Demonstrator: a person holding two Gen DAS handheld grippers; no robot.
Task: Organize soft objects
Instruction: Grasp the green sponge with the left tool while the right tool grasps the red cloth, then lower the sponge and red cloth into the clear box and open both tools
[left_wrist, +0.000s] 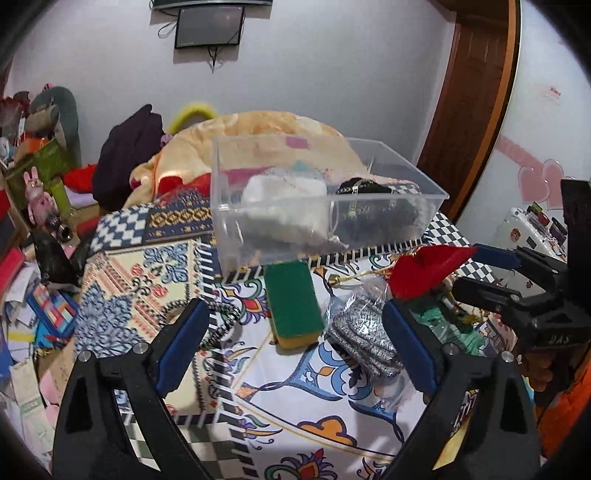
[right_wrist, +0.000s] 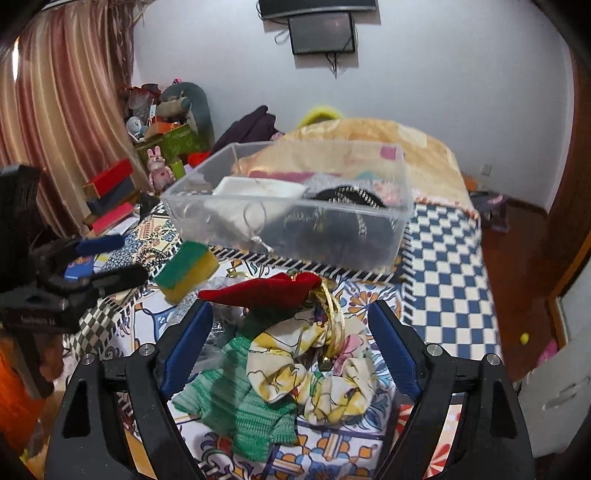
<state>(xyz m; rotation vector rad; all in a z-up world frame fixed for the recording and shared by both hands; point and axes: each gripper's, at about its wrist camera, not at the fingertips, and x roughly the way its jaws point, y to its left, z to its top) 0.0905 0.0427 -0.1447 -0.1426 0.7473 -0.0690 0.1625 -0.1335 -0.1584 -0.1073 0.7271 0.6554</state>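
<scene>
1. Left tongs (left_wrist: 295, 334): fingers wide apart, nothing held. They hover over the counter (left_wrist: 303, 406), a patterned cloth.
2. Right tongs (right_wrist: 291, 350): also spread, empty, above a pile of soft items.
3. Items, left view: green/yellow sponge (left_wrist: 293, 302) at 12 o'clock between the fingers; grey knit piece (left_wrist: 364, 332) in clear wrap at 2 o'clock, beside the right finger.
4. Right view: green knit cloth (right_wrist: 243, 398) at 6 o'clock, floral scrunchie (right_wrist: 314, 376) at 5 o'clock, red velvet pouch (right_wrist: 266, 291) at 12 o'clock with gold cord.
5. Clear bin (left_wrist: 325, 199) stands at 12 o'clock behind the sponge, already holding white and black items.
6. Step judged: pick next soft item for the bin. Rec. left tongs take the sponge across its short width, fingers on the long side faces; squeeze lightly, foam will compress.
7. Sponge long axis runs 12-to-6 o'clock, slightly tilted toward 5; green face up, near end toward camera.
8. Risk: cord may snag the scrunchie.
</scene>
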